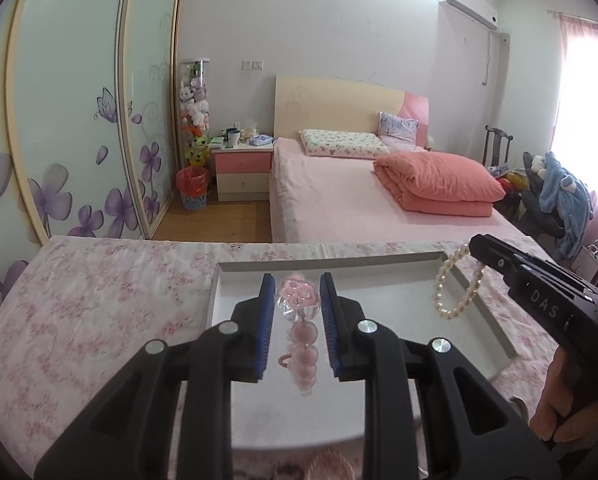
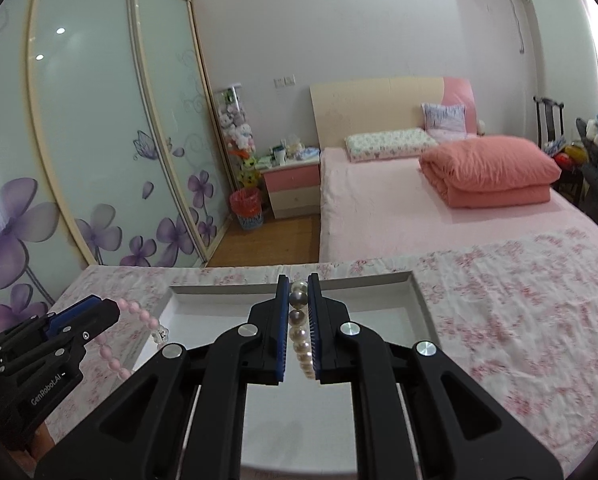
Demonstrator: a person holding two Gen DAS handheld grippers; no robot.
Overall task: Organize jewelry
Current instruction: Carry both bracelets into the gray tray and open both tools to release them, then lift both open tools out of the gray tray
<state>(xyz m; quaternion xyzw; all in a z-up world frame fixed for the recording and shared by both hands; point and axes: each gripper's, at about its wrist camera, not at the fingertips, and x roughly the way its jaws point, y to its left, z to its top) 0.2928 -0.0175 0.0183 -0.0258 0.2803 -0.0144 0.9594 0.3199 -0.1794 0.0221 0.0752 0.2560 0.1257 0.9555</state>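
Observation:
My left gripper (image 1: 297,286) is shut on a pink bead bracelet (image 1: 303,344) with a clear flower charm and holds it above the white tray (image 1: 227,280). The same bracelet shows in the right wrist view (image 2: 139,320) hanging from the left gripper (image 2: 113,308). My right gripper (image 2: 298,286) is shut on a pearl bracelet (image 2: 301,336) above the tray's far rim (image 2: 227,290). In the left wrist view the pearl bracelet (image 1: 455,288) dangles from the right gripper (image 1: 475,246) over the tray's right side.
The tray lies on a table under a pink floral cloth (image 1: 99,300). Beyond it stand a pink bed (image 1: 359,200), a nightstand (image 1: 243,172), a red bin (image 1: 193,188) and sliding wardrobe doors (image 1: 71,120). A chair with clothes (image 1: 555,192) stands at the right.

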